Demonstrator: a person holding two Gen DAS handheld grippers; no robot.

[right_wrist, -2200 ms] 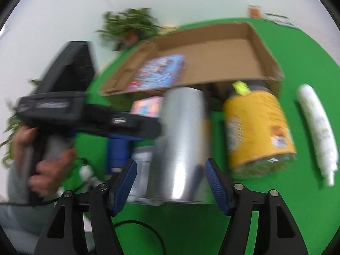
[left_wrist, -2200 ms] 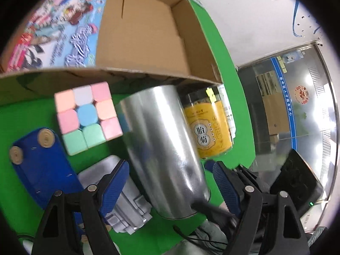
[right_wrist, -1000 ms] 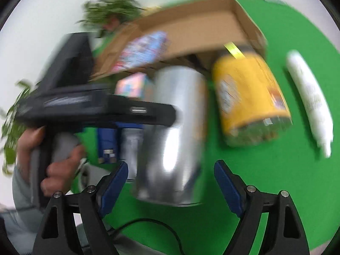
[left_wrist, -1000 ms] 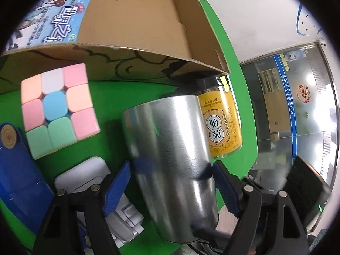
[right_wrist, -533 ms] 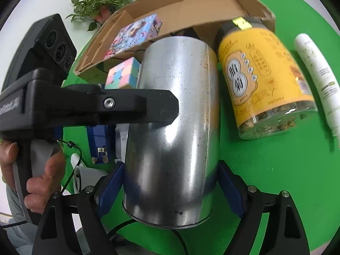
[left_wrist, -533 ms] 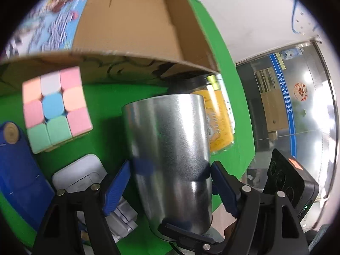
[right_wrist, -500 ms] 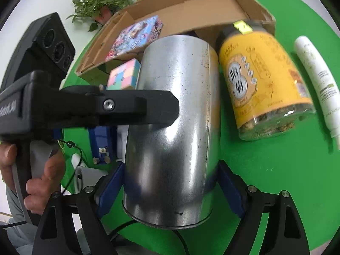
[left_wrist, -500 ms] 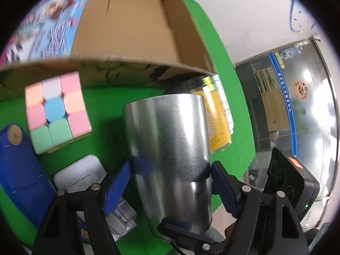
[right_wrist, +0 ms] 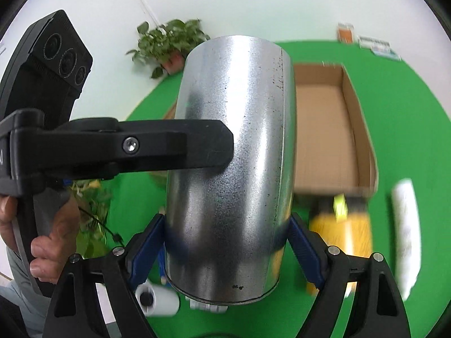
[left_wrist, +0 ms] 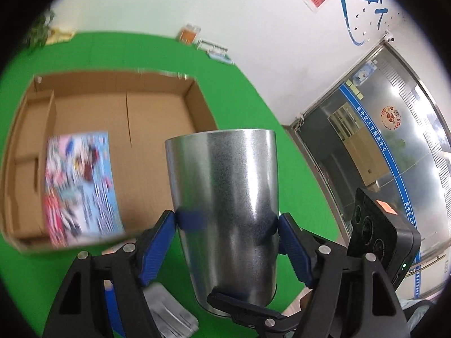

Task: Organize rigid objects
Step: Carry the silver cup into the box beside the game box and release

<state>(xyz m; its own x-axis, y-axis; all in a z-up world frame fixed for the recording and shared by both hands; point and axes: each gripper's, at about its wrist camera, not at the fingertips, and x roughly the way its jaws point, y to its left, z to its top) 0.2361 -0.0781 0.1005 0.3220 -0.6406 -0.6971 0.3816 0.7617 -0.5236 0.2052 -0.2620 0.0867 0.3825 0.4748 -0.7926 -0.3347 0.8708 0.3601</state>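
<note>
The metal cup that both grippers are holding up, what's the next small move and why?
Probably carry the metal cup forward over the bare floor of the cardboard box and lower it there. The left gripper and the right gripper both clamp it, it is up off the green table, and the colourful booklet fills only the box's left part.

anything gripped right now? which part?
Yes: both grippers hold the metal cup. The left gripper pinches its sides around mid-height; the right gripper clamps opposite sides of its lower body.
</note>
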